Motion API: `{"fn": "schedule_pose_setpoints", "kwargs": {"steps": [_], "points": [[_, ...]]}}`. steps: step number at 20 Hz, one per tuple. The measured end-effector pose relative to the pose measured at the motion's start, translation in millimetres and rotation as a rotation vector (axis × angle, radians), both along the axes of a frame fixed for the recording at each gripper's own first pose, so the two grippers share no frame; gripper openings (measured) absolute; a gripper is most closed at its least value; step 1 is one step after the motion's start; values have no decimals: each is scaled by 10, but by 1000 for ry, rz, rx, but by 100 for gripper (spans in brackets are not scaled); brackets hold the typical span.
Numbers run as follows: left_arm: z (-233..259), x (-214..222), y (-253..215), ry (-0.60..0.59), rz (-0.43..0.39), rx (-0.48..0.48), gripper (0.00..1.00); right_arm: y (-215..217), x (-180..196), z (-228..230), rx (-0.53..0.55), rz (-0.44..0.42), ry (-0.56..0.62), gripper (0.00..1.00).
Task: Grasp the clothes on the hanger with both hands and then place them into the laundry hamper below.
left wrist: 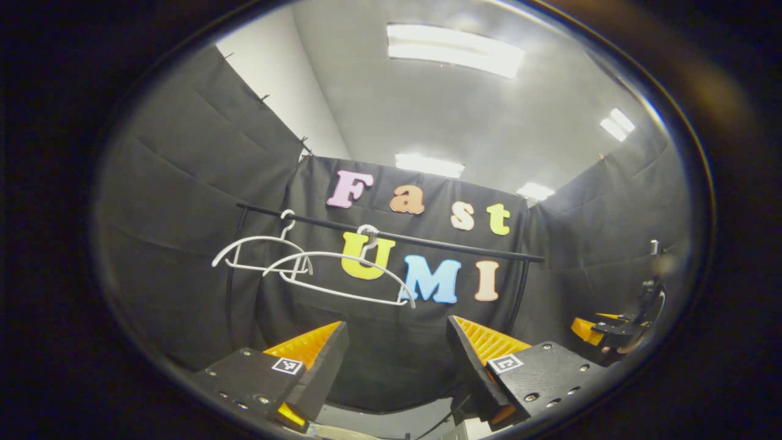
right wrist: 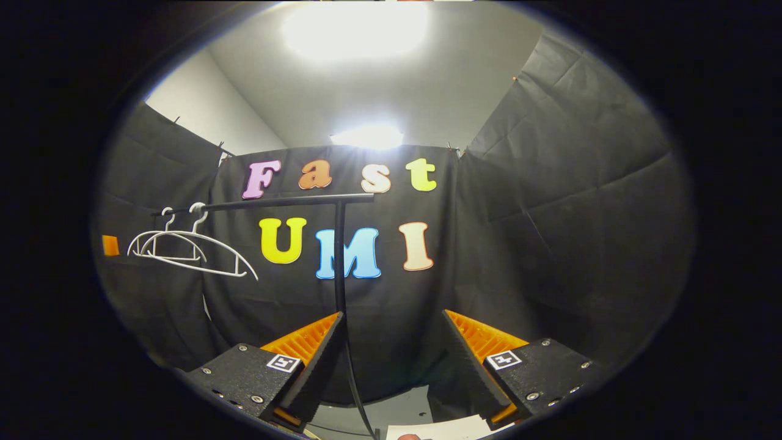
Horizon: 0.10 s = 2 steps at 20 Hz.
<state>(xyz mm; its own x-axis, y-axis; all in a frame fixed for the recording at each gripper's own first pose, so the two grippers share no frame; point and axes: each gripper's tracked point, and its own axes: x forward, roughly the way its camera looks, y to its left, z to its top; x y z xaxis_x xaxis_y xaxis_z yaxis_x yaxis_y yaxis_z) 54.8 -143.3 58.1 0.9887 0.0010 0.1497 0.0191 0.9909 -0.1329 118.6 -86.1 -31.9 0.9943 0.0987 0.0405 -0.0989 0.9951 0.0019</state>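
Nearest in the left gripper view, the left hand-held gripper (left wrist: 397,360) has its two fingers spread wide with nothing between them. In the right gripper view the right hand-held gripper (right wrist: 391,360) stands the same way, fingers parted and empty. Far off at the right edge of the left gripper view, the right hand-held gripper appears again, too small there to judge.

Beyond the fingers runs a thin black metal rail (left wrist: 391,235) on a black upright post (right wrist: 339,263). Two bare white wire hangers (left wrist: 317,266) hook over the rail, one overlapping the other, both tilted. No garment hangs on either of them, and I cannot tell where the clothes are; the laundry hamper below lies outside what these views take in. Judging by the stripped hangers, the clothes may already be down, though nothing here confirms that.

Clothes would handle as light, soft and limp, sagging from any single pinch, so the sensible hold is one gripper at each shoulder, gathering a fold of fabric thick enough not to slip. The hangers themselves look light and would swing if tugged.
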Motion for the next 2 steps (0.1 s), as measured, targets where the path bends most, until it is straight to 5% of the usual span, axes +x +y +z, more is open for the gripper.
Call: {"fn": "schedule_pose_setpoints", "kwargs": {"steps": [2], "points": [[-68,-2,-1,17,-3,0,99,23,-46,-31,0,9,4,94]]}}
